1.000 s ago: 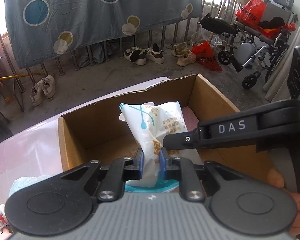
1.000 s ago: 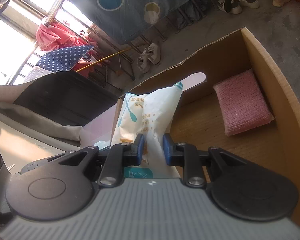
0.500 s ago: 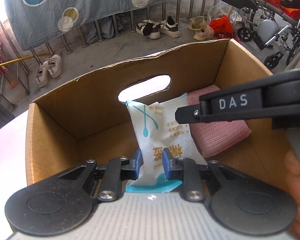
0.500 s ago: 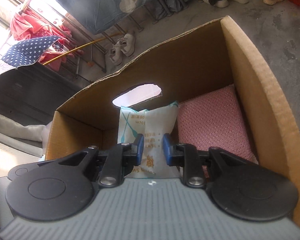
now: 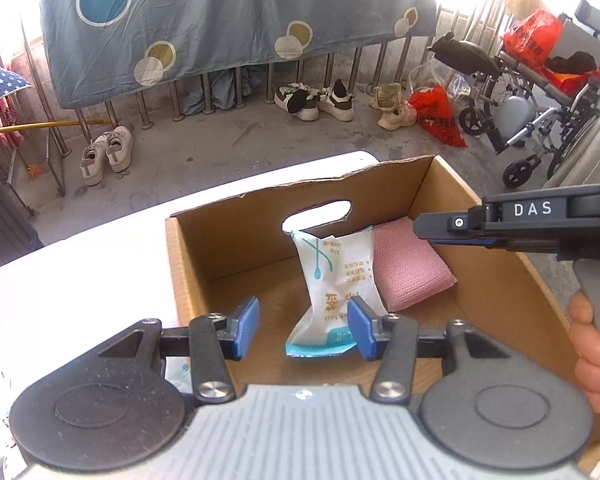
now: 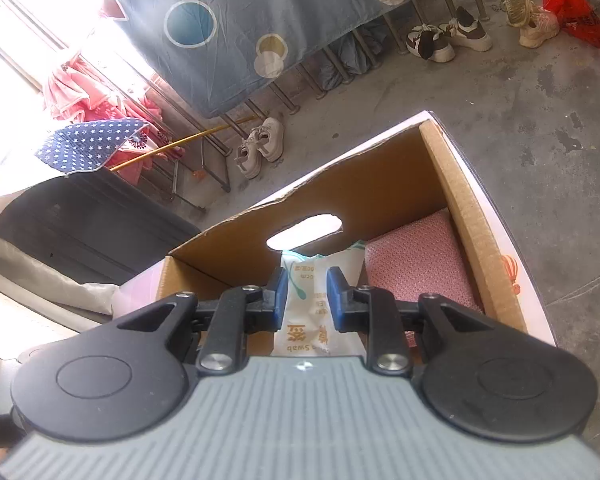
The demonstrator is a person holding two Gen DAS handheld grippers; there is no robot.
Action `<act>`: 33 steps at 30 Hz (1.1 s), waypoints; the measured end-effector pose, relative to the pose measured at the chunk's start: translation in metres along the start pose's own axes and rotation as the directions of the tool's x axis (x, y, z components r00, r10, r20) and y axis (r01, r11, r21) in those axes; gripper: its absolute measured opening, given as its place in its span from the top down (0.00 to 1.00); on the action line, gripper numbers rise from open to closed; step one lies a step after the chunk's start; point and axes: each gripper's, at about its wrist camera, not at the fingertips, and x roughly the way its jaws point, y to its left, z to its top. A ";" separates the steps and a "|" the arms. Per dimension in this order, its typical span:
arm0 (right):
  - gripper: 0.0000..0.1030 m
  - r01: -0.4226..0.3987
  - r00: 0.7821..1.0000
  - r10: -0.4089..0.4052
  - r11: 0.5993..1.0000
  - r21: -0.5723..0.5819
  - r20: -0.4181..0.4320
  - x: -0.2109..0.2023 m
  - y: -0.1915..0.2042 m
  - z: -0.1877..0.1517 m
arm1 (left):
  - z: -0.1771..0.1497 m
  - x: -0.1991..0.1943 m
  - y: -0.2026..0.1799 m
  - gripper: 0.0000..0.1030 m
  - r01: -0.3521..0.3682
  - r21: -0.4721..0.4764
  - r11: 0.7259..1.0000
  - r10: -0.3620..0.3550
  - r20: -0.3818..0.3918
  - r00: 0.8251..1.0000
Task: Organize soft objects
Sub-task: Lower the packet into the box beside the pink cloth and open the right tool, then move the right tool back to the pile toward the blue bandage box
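Step in hand: release of the swab packet (image 5: 336, 280) into the cardboard box (image 5: 496, 280) is judged to be under way.
Packet position: inside the box, on its floor, just left of the pink sponge (image 5: 408, 268) and touching or nearly touching it.
Packet axis: the long axis stands nearly upright. The top is tipped toward the far wall below the handle cut-out (image 5: 316, 216), and the sealed bottom edge is turned toward the near wall.
Left tongs (image 5: 302, 328): spread, the jaws having just been opening. The packet's lower part is seen between the pads, nearer the right-hand pad and not pinched. Contact with that pad cannot be settled.
Right tongs (image 5: 424, 228): pressed nearly together with nothing pinched. In the left view their tip is seen over the sponge, apart from the packet's top corner.
Nearer hand: the left tongs are judged nearer, as the packet lies straight ahead of them and slightly right of centre.
Next move: a lift back and up is called for, so that the right-hand pad does not drag the packet over.
In the way: the box's near wall is below the left tongs, and the right tongs are held by a hand (image 5: 592, 344) at the right wall.
Surroundings: the box rests on a pale desk (image 5: 80, 280). Another pale packet (image 5: 178, 372) is glimpsed outside the near-left corner.
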 end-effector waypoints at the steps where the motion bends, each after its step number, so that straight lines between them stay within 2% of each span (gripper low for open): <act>1: 0.79 -0.003 1.000 0.003 1.000 -0.003 0.000 -0.008 0.003 0.000 | -0.004 -0.009 0.004 0.50 0.003 -0.003 1.000 -0.003 0.007 1.000; 5: 0.79 -0.022 1.000 0.021 1.000 -0.003 -0.023 -0.011 0.018 -0.004 | -0.024 -0.037 0.020 0.50 0.014 -0.022 1.000 -0.013 0.028 1.000; 8: 0.79 -0.046 0.996 0.050 0.998 0.049 -0.076 0.018 0.022 -0.007 | -0.036 -0.047 0.031 0.50 0.018 -0.049 0.999 -0.017 0.033 0.999; 11: 0.79 -0.024 0.993 0.035 0.995 0.097 -0.109 0.056 0.017 -0.009 | -0.046 -0.049 0.041 0.50 0.005 -0.056 0.998 -0.004 0.026 1.000; 13: 0.79 0.024 0.991 -0.007 0.992 0.121 -0.133 0.086 0.010 -0.015 | -0.052 -0.050 0.046 0.50 -0.010 -0.056 0.998 0.012 0.024 1.000; 16: 0.85 0.063 0.987 -0.038 0.985 0.163 -0.153 0.113 -0.008 -0.024 | -0.055 -0.054 0.053 0.51 -0.021 -0.053 0.998 0.022 0.027 0.999; 18: 0.88 0.057 0.990 -0.030 0.981 0.184 -0.141 0.113 -0.011 -0.026 | -0.058 -0.056 0.058 0.50 -0.021 -0.052 0.998 0.023 0.036 0.999; 20: 0.83 0.064 0.990 -0.038 0.979 0.192 -0.137 0.105 -0.010 -0.026 | -0.061 -0.060 0.064 0.50 -0.019 -0.061 0.998 0.021 0.045 0.999; 22: 0.83 0.013 0.991 0.014 0.979 0.205 -0.131 0.091 -0.005 -0.027 | -0.063 -0.065 0.068 0.50 -0.010 -0.074 0.997 0.014 0.057 0.998; 24: 0.83 -0.043 0.989 0.067 0.983 0.178 -0.132 0.074 0.005 -0.029 | -0.067 -0.071 0.073 0.50 -0.005 -0.082 0.997 0.011 0.067 0.998; 27: 0.82 -0.068 0.980 0.081 0.995 0.076 -0.181 0.055 0.027 -0.040 | -0.075 -0.079 0.081 0.49 -0.020 -0.086 0.996 0.028 0.086 0.996; 29: 0.81 -0.050 0.970 0.054 0.998 0.022 -0.238 0.058 0.033 -0.049 | -0.081 -0.083 0.085 0.49 -0.042 -0.087 0.995 0.049 0.087 0.995; 31: 0.81 0.009 0.955 -0.018 0.999 -0.031 -0.296 0.069 0.035 -0.066 | -0.086 -0.087 0.089 0.48 -0.053 -0.094 0.994 0.061 0.080 0.995; 33: 0.81 0.066 0.945 -0.074 0.997 -0.035 -0.319 0.080 0.029 -0.076 | -0.092 -0.092 0.096 0.48 -0.061 -0.103 0.993 0.069 0.076 0.995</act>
